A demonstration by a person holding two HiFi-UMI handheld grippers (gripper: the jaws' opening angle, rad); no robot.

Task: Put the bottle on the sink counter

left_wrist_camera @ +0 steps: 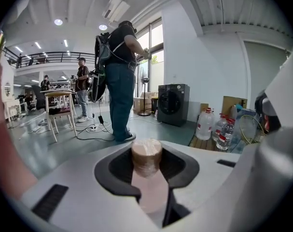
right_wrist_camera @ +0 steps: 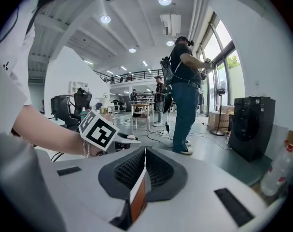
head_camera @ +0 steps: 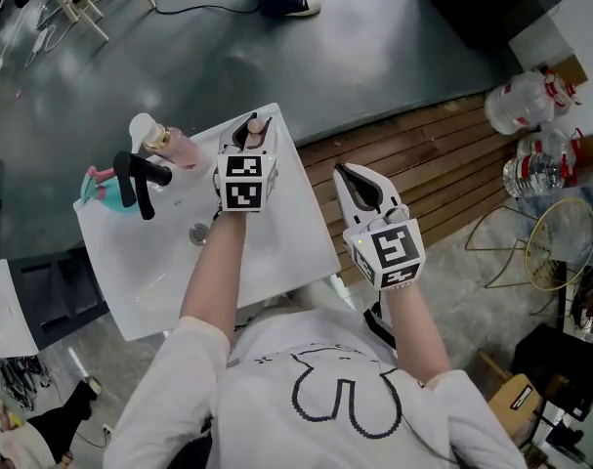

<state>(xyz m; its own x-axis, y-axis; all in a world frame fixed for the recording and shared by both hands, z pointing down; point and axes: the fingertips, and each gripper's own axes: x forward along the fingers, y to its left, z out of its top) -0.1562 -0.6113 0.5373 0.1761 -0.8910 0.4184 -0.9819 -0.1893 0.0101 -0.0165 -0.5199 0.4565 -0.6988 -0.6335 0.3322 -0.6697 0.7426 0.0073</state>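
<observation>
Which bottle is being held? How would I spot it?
Find the white sink on the grey floor. Right of its black tap, the left gripper holds a small pink bottle. Unlike the bigger white-capped bottle by the tap, its cap is tan.

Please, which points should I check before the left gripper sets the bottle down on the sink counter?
1. left gripper clamps the bottle: ok.
2. Bottle is over the sink counter, at its far right corner: ok.
3. Bottle base touches the counter: cannot tell.
4. Spot is apart from the faucet and pump bottle: ok.
5. right gripper is shut, empty, beside the sink: ok.
</observation>
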